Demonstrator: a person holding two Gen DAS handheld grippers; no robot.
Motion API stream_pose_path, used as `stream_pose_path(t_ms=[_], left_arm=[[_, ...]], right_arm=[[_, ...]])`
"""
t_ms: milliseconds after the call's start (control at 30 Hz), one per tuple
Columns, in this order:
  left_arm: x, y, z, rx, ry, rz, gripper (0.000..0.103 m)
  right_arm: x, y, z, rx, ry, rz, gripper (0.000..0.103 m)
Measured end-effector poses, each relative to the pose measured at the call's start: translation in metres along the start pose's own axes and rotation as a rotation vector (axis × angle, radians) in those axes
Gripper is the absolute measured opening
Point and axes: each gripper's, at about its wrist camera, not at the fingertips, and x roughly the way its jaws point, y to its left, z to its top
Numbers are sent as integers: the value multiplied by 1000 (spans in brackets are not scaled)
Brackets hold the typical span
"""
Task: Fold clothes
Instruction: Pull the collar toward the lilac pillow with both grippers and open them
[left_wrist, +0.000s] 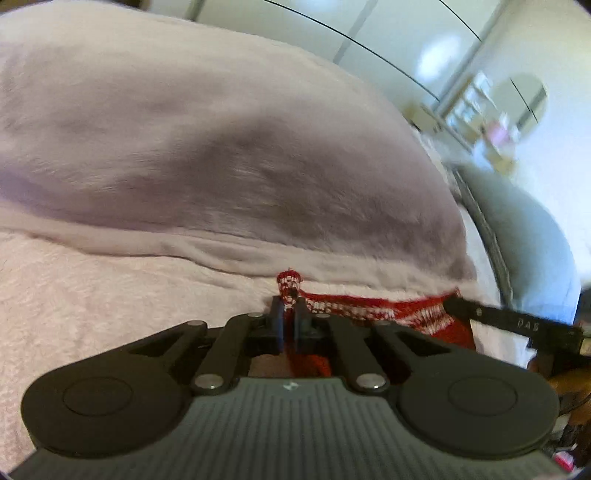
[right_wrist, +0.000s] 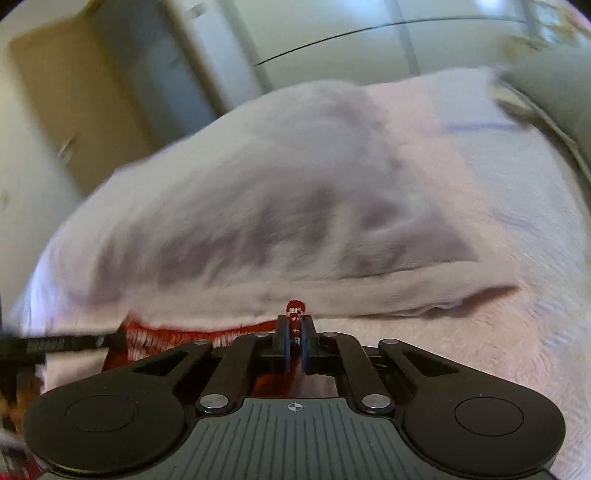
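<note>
Lilac fleece blanket (left_wrist: 221, 147) mounds just beyond the red-and-white knit garment (left_wrist: 369, 308) on the bed (right_wrist: 517, 277); left claw (left_wrist: 289, 314) and right claw (right_wrist: 295, 332) each pinch its stretched top edge.

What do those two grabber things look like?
Both tongs, left and right, are black, with slim linkage bars, shiny silver rivets, two big round discs and a grey ribbed body bearing a small white mark. The right one's pads look blue.

Both grippers — left (left_wrist: 289, 310), right (right_wrist: 295, 332) — fingers pinched shut, angled downward.
</note>
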Motion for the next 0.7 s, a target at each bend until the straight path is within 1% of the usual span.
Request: stream_pose_path(t_ms=[67, 133, 167, 200, 233, 267, 300, 367, 400, 467, 533, 600, 633, 700], left_arm=[[4, 7, -2, -22, 20, 12, 6], [7, 6, -4, -21, 35, 28, 7], [9, 5, -5, -20, 42, 36, 9], [5, 3, -3, -23, 38, 44, 13], [-3, 2, -2, -28, 20, 63, 14], [-12, 0, -2, -34, -1, 85, 16], [-25, -1, -4, -37, -18, 101, 16], [-54, -5, -11, -41, -51, 130, 16], [-68, -7, -14, -44, -67, 145, 16], [-100, -15, -31, -35, -56, 134, 15], [-130, -30, -59, -8, -37, 121, 15], [-147, -41, -93, 10, 12, 129, 14], [-155, -46, -110, 19, 38, 134, 14], [-158, -43, -146, -22, 128, 211, 13]], right_arm=[[9, -8, -7, 57, 26, -23, 3], [14, -8, -12, 57, 43, -37, 4], [13, -7, -10, 64, 48, -36, 4], [12, -7, -6, 86, 60, -30, 13], [8, -7, -2, 106, 69, -28, 23], [1, -7, 1, 121, 65, -40, 41], [-13, -6, 4, 127, 39, -67, 50], [-51, -5, 4, 116, -18, -100, 50], [-70, -2, 0, 108, -17, -106, 50], [-106, 6, -10, 86, -14, -120, 50], [-141, 24, -33, 38, 4, -140, 50], [-164, 42, -65, -27, 52, -174, 50], [-168, 49, -82, -46, 93, -196, 50], [-167, 52, -120, -42, 202, -268, 50]])
